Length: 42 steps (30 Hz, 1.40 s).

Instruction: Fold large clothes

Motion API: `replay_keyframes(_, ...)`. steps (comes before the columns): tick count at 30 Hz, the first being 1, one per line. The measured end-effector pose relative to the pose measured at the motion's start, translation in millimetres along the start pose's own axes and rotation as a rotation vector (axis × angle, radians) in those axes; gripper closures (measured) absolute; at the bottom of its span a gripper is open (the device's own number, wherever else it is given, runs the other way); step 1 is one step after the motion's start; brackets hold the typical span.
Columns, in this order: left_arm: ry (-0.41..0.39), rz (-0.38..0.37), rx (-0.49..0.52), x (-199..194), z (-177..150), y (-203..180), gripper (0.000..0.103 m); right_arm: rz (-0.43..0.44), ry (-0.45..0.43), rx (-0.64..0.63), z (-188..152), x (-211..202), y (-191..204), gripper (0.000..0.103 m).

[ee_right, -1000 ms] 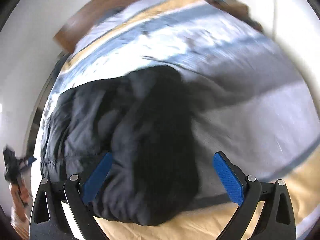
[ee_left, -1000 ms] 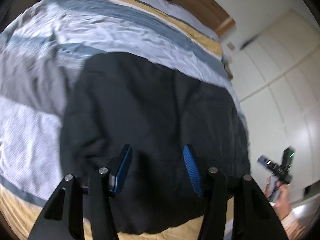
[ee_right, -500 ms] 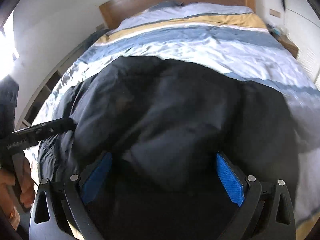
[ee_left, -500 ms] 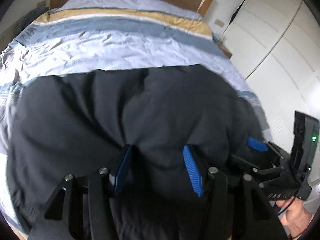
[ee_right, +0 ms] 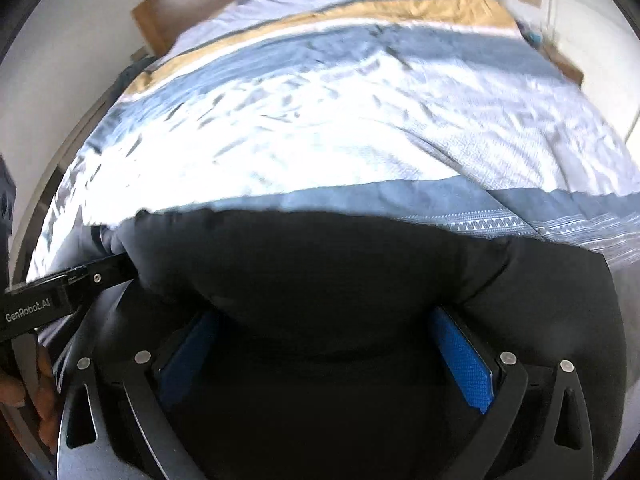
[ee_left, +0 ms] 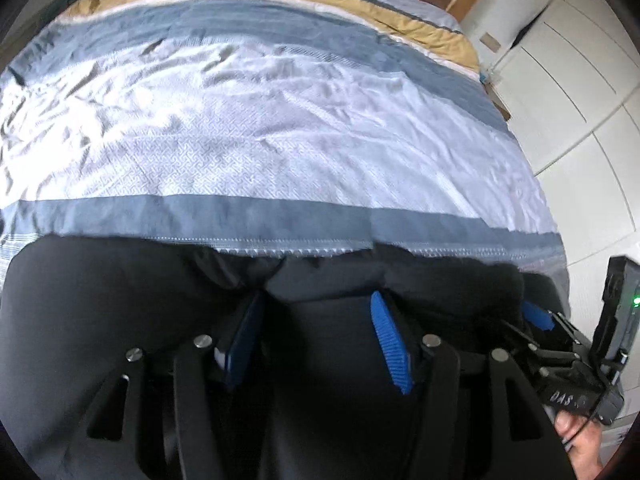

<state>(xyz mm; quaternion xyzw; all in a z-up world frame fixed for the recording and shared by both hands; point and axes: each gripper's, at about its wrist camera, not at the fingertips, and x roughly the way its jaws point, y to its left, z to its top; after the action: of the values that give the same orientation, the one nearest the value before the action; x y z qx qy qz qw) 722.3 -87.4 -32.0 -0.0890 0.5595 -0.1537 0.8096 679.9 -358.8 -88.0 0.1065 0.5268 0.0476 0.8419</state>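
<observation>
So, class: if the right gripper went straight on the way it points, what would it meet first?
The black garment, bulging between the open fingers of the right gripper. It probably touches them already, though depth is unclear. Beyond it lies the striped bedspread.

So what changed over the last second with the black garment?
Both grippers, left and right, closed in on the bulky black padded garment until it fills the lower frames and bunches between the fingers. The fingers stayed spread. The striped blue, white and tan bedspread stayed put.
</observation>
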Motion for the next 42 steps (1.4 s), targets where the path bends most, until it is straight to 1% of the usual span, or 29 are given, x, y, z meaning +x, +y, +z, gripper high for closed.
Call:
replay_keyframes(2, 0.016, -0.034, -0.009, -2.1, 2.9, 14.3, 0.048, 0.003, 0.007, 0.02, -0.1, -0.9, -16.7, 0.0)
replay_keyframes(3, 0.019, -0.033, -0.007, -5.7, 4.4, 23.5, 0.048, 0.005, 0.009, 0.035, -1.5, -2.3, -26.7, 0.0)
replay_keyframes(5, 0.023, -0.011, -0.018, -12.0, 6.9, 40.4, 0.048, -0.008, 0.017, 0.092, -8.7, -8.3, -58.7, 0.0)
replay_keyframes(6, 0.027, 0.009, -0.033, -15.9, 8.0, 52.6, 0.048, -0.029, 0.025, 0.116, -12.6, -11.1, -73.9, 0.0)
replay_keyframes(7, 0.032, 0.056, -0.05, -20.1, 9.2, 68.2, 0.048, -0.063, 0.034, 0.131, -17.1, -14.1, -88.9, 0.0)
replay_keyframes(8, 0.034, 0.124, -0.069, -25.0, 9.6, 84.7, 0.048, -0.096, 0.044, 0.141, -20.4, -15.8, -101.2, 0.0)
replay_keyframes(9, 0.036, 0.168, -0.088, -29.4, 9.2, 98.0, 0.048, -0.145, 0.062, 0.157, -25.4, -19.2, -116.6, 0.0)
replay_keyframes(11, 0.022, 0.221, -0.159, -48.1, 5.2, 129.2, 0.048, -0.241, 0.107, 0.196, -34.2, -26.7, -144.6, 0.001)
replay_keyframes(12, 0.009, 0.238, -0.174, -55.9, 2.9, 136.8, 0.048, -0.266, 0.118, 0.214, -38.0, -31.3, -154.6, 0.001)
replay_keyframes(13, -0.014, 0.254, -0.188, -69.4, -1.9, 145.8, 0.048, -0.286, 0.114, 0.24, -42.9, -41.4, -165.5, 0.001)
replay_keyframes(15, -0.059, 0.265, -0.188, -99.5, -15.7, 151.8, 0.048, -0.307, 0.069, 0.284, -51.1, -68.4, -177.4, 0.001)
replay_keyframes(17, -0.092, 0.241, -0.177, -122.0, -29.2, 146.6, 0.048, -0.291, 0.011, 0.297, -56.6, -97.2, -175.6, 0.001)
replay_keyframes(18, -0.106, 0.22, -0.168, -133.8, -38.2, 140.1, 0.048, -0.291, -0.017, 0.28, -60.1, -112.9, -168.1, 0.001)
replay_keyframes(20, -0.129, 0.169, -0.146, -152.6, -59.7, 121.6, 0.048, -0.27, -0.061, 0.236, -66.6, -136.8, -147.2, 0.001)
replay_keyframes(22, -0.136, 0.12, -0.129, -159.8, -79.5, 103.2, 0.048, -0.234, -0.088, 0.187, -74.6, -153.6, -120.4, 0.001)
replay_keyframes(24, -0.115, 0.079, -0.111, -157.4, -97.7, 85.4, 0.048, -0.182, -0.087, 0.139, -88.2, -161.2, -86.5, 0.001)
replay_keyframes(25, -0.101, 0.071, -0.109, -153.0, -105.5, 79.5, 0.048, -0.157, -0.076, 0.115, -95.5, -161.2, -73.0, 0.001)
replay_keyframes(27, -0.038, 0.055, -0.15, -135.4, -122.8, 81.1, 0.048, -0.112, -0.038, 0.069, -112.4, -152.8, -45.1, 0.001)
replay_keyframes(28, -0.019, 0.069, -0.163, -129.5, -128.3, 83.5, 0.048, -0.091, -0.014, 0.075, -119.4, -147.5, -39.4, 0.001)
replay_keyframes(29, -0.01, 0.107, -0.174, -126.4, -132.9, 89.3, 0.048, -0.064, 0.018, 0.095, -127.1, -141.8, -37.6, 0.001)
replay_keyframes(30, -0.011, 0.138, -0.207, -129.1, -137.5, 98.6, 0.048, -0.058, 0.049, 0.115, -134.1, -136.8, -38.3, 0.001)
replay_keyframes(32, -0.028, 0.143, -0.259, -141.7, -142.1, 110.7, 0.048, -0.134, 0.08, 0.104, -145.2, -133.1, -42.2, 0.001)
replay_keyframes(33, -0.045, 0.158, -0.274, -152.4, -144.7, 114.3, 0.048, -0.183, 0.099, 0.103, -150.1, -132.7, -48.8, 0.001)
replay_keyframes(35, -0.087, 0.211, -0.262, -179.2, -151.5, 112.3, 0.048, -0.247, 0.123, 0.152, -158.7, -140.4, -66.9, 0.001)
replay_keyframes(38, -0.148, 0.236, -0.228, -207.4, -164.8, 100.2, 0.048, -0.256, 0.084, 0.222, -168.9, -170.5, -79.3, 0.001)
replay_keyframes(39, -0.173, 0.237, -0.201, -219.7, -172.0, 89.4, 0.048, -0.252, 0.07, 0.231, -173.0, -182.9, -79.7, 0.001)
replay_keyframes(42, -0.205, 0.242, -0.154, -239.3, -192.0, 65.6, 0.048, -0.239, 0.017, 0.228, -185.3, -216.8, -68.0, 0.001)
